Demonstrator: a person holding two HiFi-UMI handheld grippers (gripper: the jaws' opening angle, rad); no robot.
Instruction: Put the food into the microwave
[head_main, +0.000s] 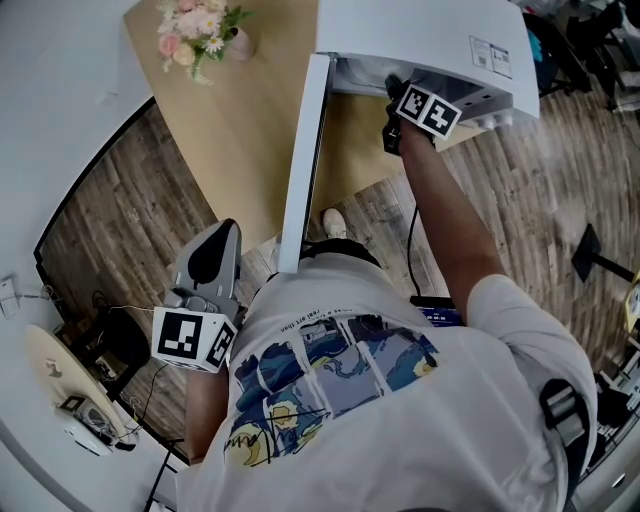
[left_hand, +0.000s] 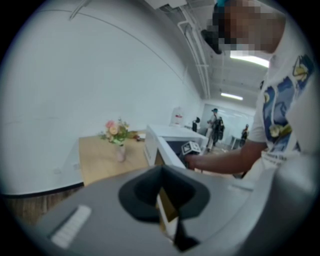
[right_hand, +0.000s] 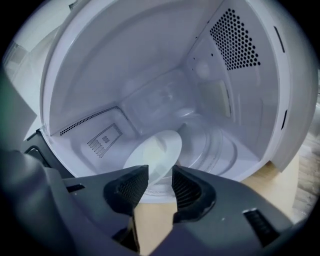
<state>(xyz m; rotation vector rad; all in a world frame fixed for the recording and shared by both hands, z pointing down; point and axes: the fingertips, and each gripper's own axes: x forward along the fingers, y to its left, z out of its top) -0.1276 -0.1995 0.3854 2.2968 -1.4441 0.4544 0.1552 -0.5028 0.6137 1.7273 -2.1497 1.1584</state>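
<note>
The white microwave (head_main: 430, 40) stands on the wooden table (head_main: 250, 110) with its door (head_main: 305, 150) swung wide. My right gripper (head_main: 395, 85) reaches into the cavity. In the right gripper view a white plate (right_hand: 157, 152) with pale food lies on the cavity floor beside the glass turntable (right_hand: 220, 150). Its near rim shows just beyond my right gripper (right_hand: 160, 177), whose jaws stand apart and do not press on it. My left gripper (head_main: 215, 235) hangs low at the left, away from the microwave, jaws together and empty (left_hand: 161, 172).
A small vase of pink flowers (head_main: 200, 30) stands on the table's far left corner. The open door juts out towards me between the two hands. Other people stand in the background of the left gripper view. Cables and equipment lie on the wooden floor.
</note>
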